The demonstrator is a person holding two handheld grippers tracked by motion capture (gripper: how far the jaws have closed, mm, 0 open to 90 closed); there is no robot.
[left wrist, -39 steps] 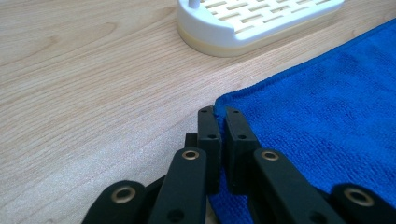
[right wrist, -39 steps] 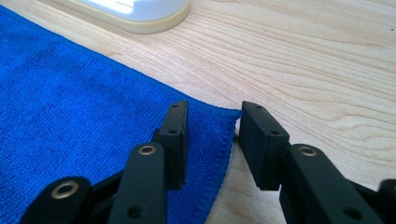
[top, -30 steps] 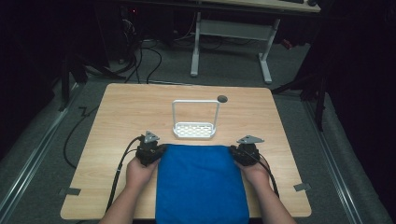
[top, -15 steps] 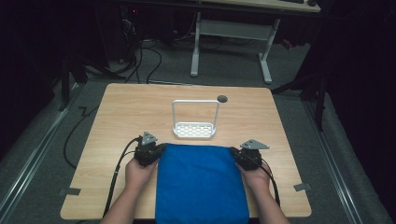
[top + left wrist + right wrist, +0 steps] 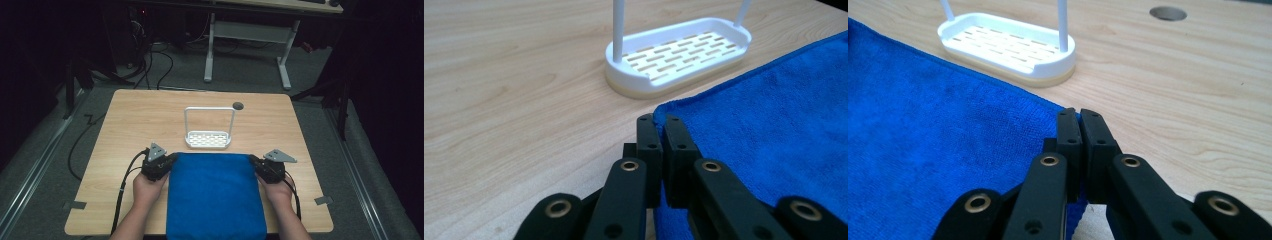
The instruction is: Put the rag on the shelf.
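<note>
The blue towel [image 5: 215,197] lies flat on the near half of the counter [image 5: 125,130], just before a white slotted rack [image 5: 208,139] (apart). The left gripper [image 5: 172,159] pinches its far left corner, the right gripper [image 5: 251,160] its far right corner, jaws clamped tight.

light: table [image 5: 150,120] lit from above, surroundings dark | focus: near tool links soft | glare: none

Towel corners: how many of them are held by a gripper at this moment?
2. The left gripper is shut on the far left corner of the blue towel; the right gripper is shut on the far right corner. The near corners hang off the table, hidden.
</note>
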